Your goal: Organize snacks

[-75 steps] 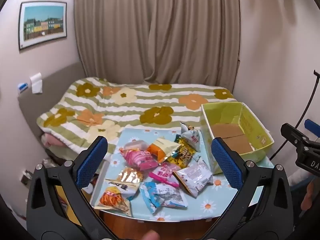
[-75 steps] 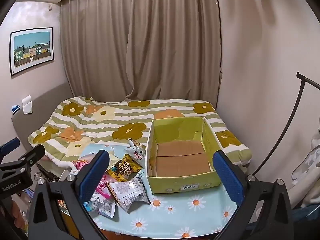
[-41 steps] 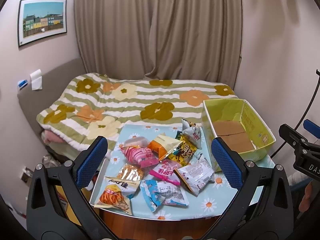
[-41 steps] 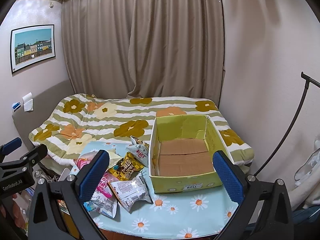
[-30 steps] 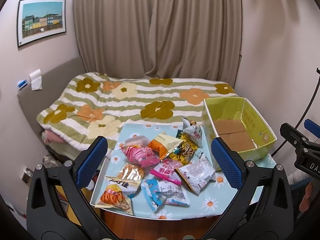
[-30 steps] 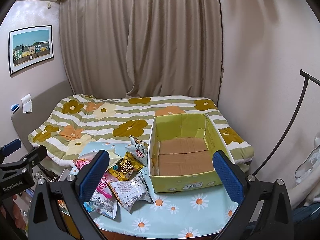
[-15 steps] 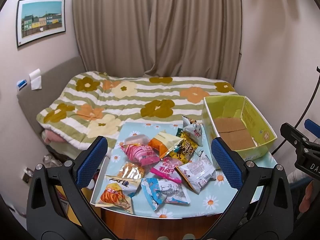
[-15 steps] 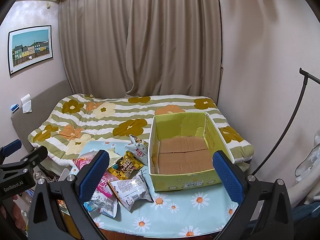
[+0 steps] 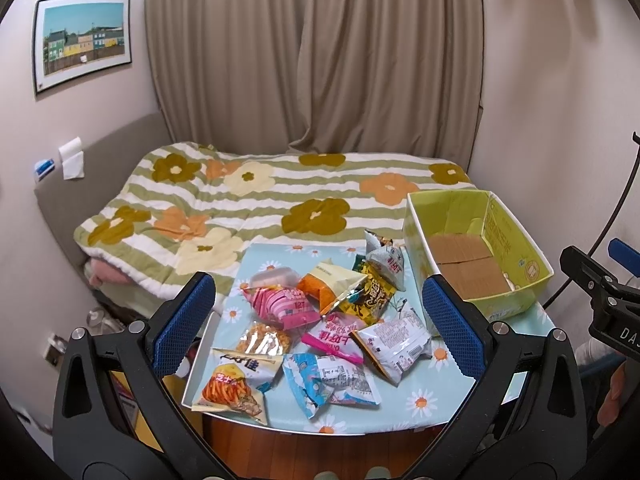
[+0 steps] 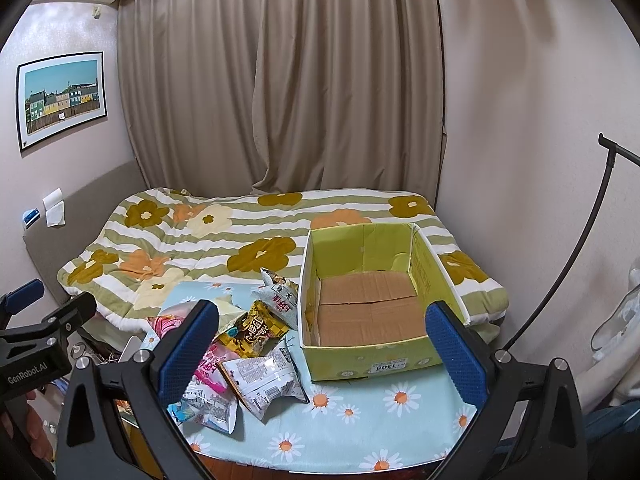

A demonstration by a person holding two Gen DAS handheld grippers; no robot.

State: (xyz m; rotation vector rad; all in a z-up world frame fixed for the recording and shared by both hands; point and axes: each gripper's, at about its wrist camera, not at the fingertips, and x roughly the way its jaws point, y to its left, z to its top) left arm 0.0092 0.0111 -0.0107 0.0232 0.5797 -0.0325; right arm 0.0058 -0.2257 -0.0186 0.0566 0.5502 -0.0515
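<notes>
Snack pile (image 9: 320, 320) beside box (image 10: 372, 364) (touching) — front tablecloth (image 10: 360, 420) bare.

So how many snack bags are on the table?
10, in one pile left of the box: chips bag, clear bag, pink bag, pale pack, orange bag, black bag, grey bag, pink-white bag, white bag, blue bag. More may hide underneath.

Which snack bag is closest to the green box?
The grey-white triangular bag, at the far end of the snack pile, standing right beside the green box. The other packets lie farther off toward the table's left side.
</notes>
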